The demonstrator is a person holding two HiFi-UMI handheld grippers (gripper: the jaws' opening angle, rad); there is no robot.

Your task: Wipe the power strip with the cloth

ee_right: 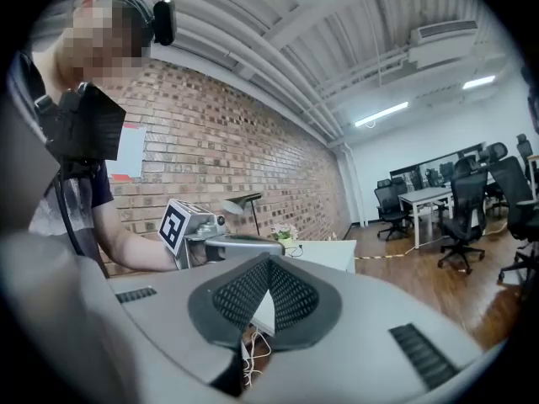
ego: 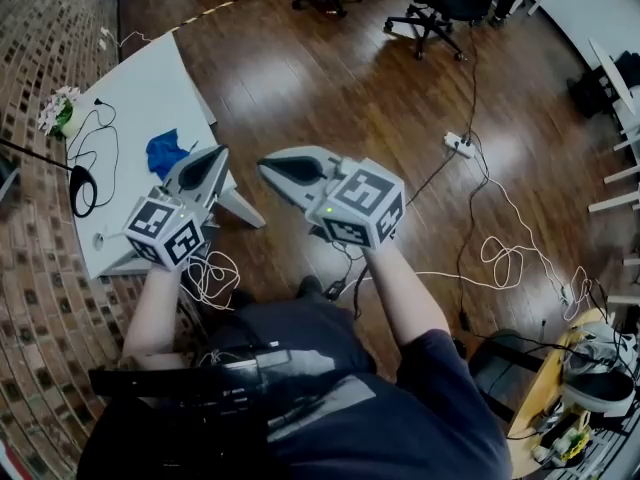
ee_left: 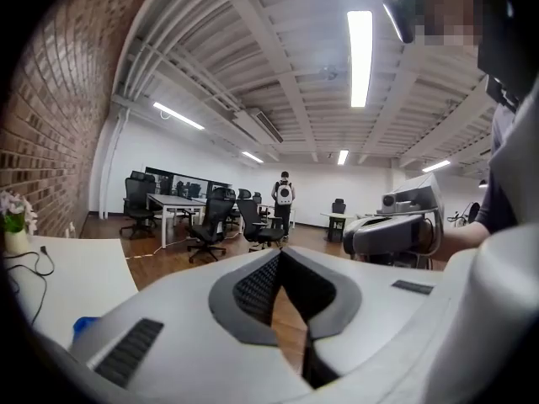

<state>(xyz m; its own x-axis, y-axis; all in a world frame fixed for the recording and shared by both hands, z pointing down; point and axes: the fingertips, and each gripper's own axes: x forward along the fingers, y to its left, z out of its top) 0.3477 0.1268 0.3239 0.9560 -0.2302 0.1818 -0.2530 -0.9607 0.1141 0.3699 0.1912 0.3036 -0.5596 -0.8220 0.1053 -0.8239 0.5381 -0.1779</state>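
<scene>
Two grippers hang in the air beside a white table (ego: 130, 88), each held in one of the person's hands. The left gripper (ego: 216, 158) has its jaws pressed together with nothing between them, and its tip is over the table's near edge. The right gripper (ego: 268, 168) is just beside it over the wooden floor (ego: 330, 78), its jaws also pressed together and empty. The blue cloth (ego: 165, 152) lies crumpled on the table, near the left gripper's tip but not touching it. The white power strip (ego: 459, 145) lies on the floor with cords running from it, well apart from the table and both grippers. A black cable (ego: 85, 153) loops across the table, and a small flower pot (ego: 60, 111) stands at its far edge by the brick wall. Office chairs (ego: 435, 8) stand farther back.
</scene>
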